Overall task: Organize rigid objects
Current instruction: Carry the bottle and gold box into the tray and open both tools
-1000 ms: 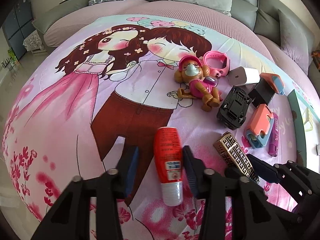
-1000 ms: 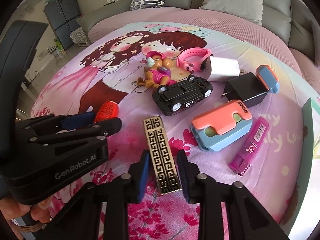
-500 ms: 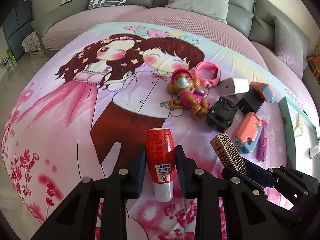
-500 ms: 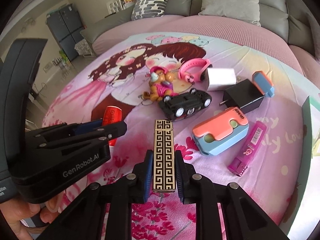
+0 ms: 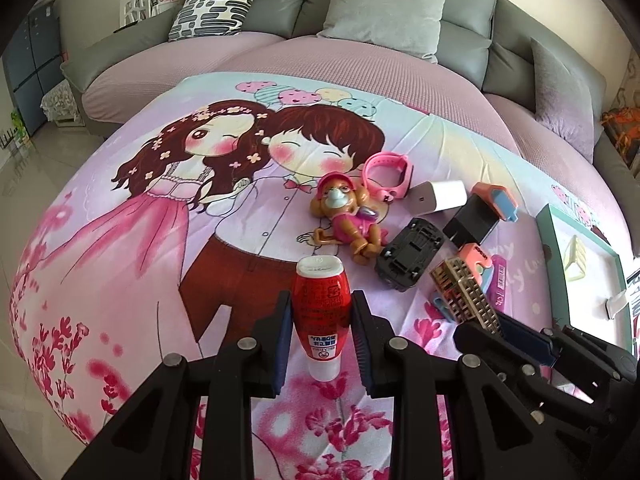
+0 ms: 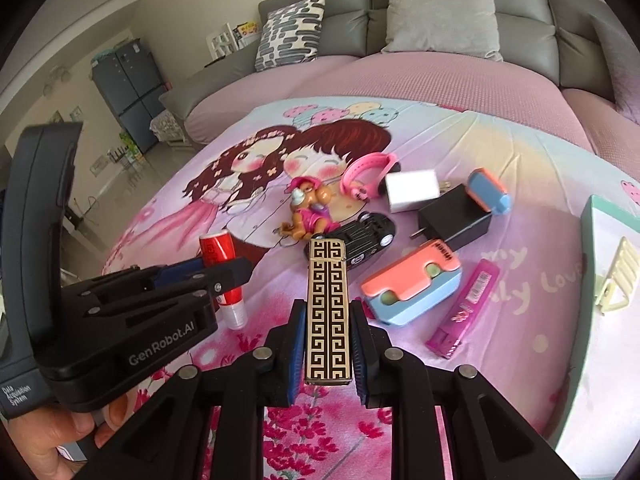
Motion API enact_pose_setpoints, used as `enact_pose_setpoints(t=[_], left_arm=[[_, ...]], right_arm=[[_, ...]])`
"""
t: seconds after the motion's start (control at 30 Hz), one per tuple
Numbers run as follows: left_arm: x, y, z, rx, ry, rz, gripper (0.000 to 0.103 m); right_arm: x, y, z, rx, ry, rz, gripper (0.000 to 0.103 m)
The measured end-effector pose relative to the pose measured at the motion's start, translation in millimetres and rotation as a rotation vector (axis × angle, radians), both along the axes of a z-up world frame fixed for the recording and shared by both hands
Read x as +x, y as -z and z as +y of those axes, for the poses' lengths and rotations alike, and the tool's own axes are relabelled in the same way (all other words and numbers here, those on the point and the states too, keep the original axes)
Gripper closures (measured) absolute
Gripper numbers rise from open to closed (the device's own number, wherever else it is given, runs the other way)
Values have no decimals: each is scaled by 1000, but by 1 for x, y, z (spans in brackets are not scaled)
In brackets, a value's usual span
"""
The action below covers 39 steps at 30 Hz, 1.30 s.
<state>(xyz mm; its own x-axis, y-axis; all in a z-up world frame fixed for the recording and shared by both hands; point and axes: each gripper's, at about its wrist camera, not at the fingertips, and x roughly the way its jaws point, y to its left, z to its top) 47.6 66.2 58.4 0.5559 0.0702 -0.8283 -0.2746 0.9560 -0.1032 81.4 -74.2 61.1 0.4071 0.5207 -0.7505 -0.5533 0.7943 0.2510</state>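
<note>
Between the pads of my left tongs I am pinching the red tube, white cap toward me, flat end pointing away over the cartoon bedspread. My right tongs are gripping the gold patterned lighter by its long sides, its far end sticking out past the tips. Both things are sitting clear of the bedspread. The toy dog, black toy car, pink band, white charger, black charger, coral-and-blue case and magenta lighter are lying beyond the tips.
</note>
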Motion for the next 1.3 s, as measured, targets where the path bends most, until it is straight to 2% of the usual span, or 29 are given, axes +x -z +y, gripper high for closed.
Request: enact_pose_setpoints(t=[0.17, 0.5, 0.6, 0.77, 0.87, 1.07, 1.3], left_arm=[[8, -6, -20, 20, 47, -1, 74], [32, -31, -83, 30, 181, -36, 74], [41, -39, -108, 39, 239, -48, 74], [58, -58, -162, 45, 370, -92, 74], [67, -63, -200, 50, 458, -104, 74], [80, -52, -258, 25, 581, -72, 73], [94, -22, -277, 54, 578, -1, 73]], right_arm=[[7, -13, -32, 17, 96, -45, 81], [31, -24, -136, -10, 438, -69, 81], [34, -26, -168, 15, 518, -55, 81], [34, -28, -214, -19, 646, -54, 81], [33, -25, -239, -5, 713, -33, 81], [34, -17, -270, -51, 804, -4, 81], [39, 3, -286, -92, 813, 60, 81]])
